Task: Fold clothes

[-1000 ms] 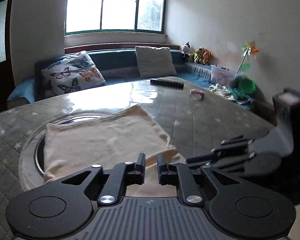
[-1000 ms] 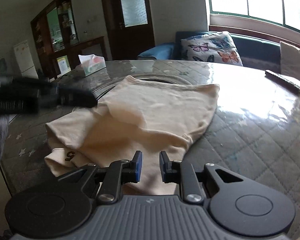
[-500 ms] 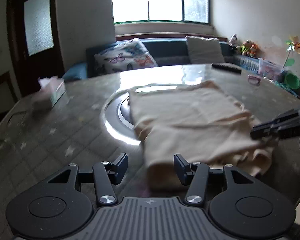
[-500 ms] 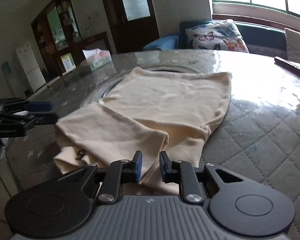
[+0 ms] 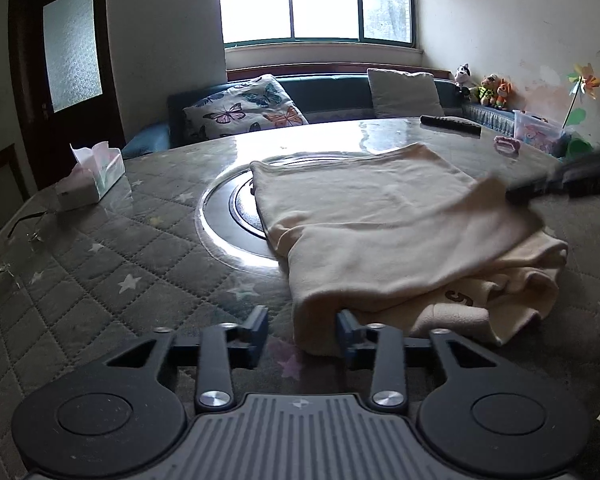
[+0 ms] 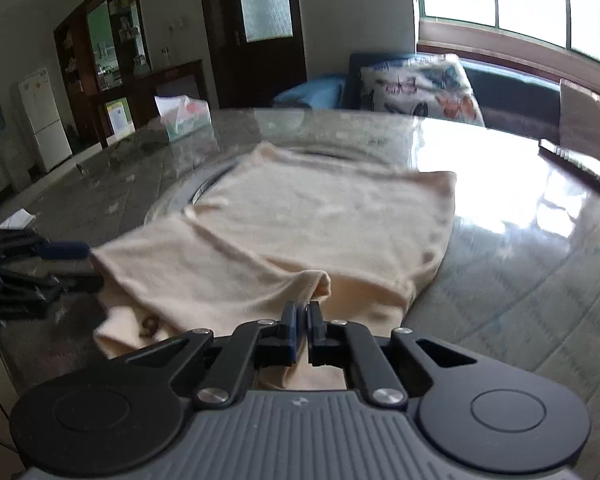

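Note:
A cream garment [image 5: 380, 232] lies folded on the round quilted table [image 5: 120, 272]; its near layers show a dark printed mark [image 5: 458, 298]. My left gripper [image 5: 302, 332] is at the garment's near left corner. Its jaws are closing with that corner between them; the right pad [image 5: 345, 330] touches the cloth, the left pad stands off it. In the right wrist view the garment [image 6: 320, 220] spreads ahead and my right gripper [image 6: 303, 320] is shut on its near edge, a raised fold [image 6: 320, 280] just beyond the tips. The left gripper [image 6: 80, 266] shows at the garment's left corner.
A glass turntable ring [image 5: 220, 220] lies under the garment's far part. A tissue box [image 5: 96, 180] stands at the left, a remote [image 5: 450, 124] and a small pink object [image 5: 506, 145] at the far right. A sofa with a butterfly cushion [image 5: 244, 110] runs behind the table.
My left gripper swung round to the garment's near left corner, spread wide, then narrowed around it. My right gripper's jaws went from slightly apart to shut on the near edge.

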Demonstrator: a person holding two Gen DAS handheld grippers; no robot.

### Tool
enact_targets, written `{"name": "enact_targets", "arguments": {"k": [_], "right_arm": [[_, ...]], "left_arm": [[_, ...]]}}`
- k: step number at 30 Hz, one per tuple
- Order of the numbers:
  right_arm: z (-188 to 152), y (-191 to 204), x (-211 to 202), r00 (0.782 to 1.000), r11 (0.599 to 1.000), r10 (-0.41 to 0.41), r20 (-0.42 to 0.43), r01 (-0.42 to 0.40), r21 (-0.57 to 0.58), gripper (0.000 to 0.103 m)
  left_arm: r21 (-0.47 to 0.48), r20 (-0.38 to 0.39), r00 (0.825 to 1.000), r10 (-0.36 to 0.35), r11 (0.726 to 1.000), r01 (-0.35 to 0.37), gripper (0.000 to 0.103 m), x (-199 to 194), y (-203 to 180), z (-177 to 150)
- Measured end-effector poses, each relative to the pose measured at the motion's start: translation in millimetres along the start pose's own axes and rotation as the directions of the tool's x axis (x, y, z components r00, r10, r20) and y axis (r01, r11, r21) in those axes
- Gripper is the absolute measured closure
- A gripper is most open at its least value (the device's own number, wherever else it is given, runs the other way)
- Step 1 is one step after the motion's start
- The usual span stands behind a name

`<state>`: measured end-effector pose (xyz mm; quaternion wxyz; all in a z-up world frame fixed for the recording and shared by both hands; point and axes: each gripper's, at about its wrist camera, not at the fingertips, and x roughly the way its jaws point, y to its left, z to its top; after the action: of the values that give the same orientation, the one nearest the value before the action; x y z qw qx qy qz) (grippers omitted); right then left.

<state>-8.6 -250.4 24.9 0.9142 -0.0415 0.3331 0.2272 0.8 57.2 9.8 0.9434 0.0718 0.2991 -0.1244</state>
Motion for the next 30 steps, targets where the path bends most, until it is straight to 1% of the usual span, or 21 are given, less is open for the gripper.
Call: {"name": "enact_targets", "arguments": {"k": [1,4,6,9,11,14,15,18,21,23,26,30], "right_arm": [[5,2,-5,1.0,1.0,-0.01,0.018,0.01,-0.018,0.099],[22,3,-19,0.996,0.997,-0.043,0.075,0.047,-0.061,0.099],[29,2,-27,0.993,0.996,-0.057,0.1,0.064,-0.064,0.099],[26,-5,-25,0.993,0.996,-0.074,0.094,0.078,-0.037,0.099],[16,-12,-13,0.995,0.997,-0.082,0.052,0.082,-0.003,0.099],[-3,-23,8,0.998,0.997,-0.052,-0.04,0.054,0.049,0.097],[-8,-24,12,0.997,0.997,-0.058,-0.057,0.061,0.051,0.094],[-6,-27,7,0.998,0.997,-0.059,-0.035,0.061,0.05,0.093],[3,-29,-6,0.997,0.997,-0.074,0.024,0.073,0.035,0.093],[7,-27,-7,0.997,0.998,-0.058,0.043,0.057,0.018,0.093],[14,-21,7,0.999,0.999,-0.032,0.036,0.032,-0.006,0.093],[14,-19,30,1.0,1.0,-0.007,0.011,0.007,0.001,0.093]], "left_arm": [[0.004,0.001,1.0,0.003,1.0,-0.003,0.09,0,0,-1],[0.019,0.013,1.0,0.009,1.0,-0.009,0.098,-3,-1,-3],[0.046,0.027,1.0,0.013,0.999,-0.014,0.099,-7,-4,-5],[0.066,0.025,1.0,0.01,0.998,-0.012,0.1,-9,-6,-6],[0.074,0.013,1.0,0.01,0.997,-0.011,0.1,-8,-6,-8],[0.079,-0.016,1.0,-0.005,0.997,0.006,0.099,-7,-2,-8],[0.077,-0.021,1.0,0.0,0.997,0.002,0.096,-8,0,-7],[0.08,-0.011,1.0,0.005,0.997,-0.004,0.095,-15,6,0],[0.077,0.018,1.0,0.006,0.997,-0.008,0.095,-21,11,14],[0.072,0.035,0.999,0.002,0.997,-0.005,0.095,-18,11,26],[0.059,0.054,0.998,-0.028,0.998,0.025,0.095,-5,8,43],[0.049,0.043,0.997,-0.059,0.997,0.056,0.095,28,-2,60]]}}
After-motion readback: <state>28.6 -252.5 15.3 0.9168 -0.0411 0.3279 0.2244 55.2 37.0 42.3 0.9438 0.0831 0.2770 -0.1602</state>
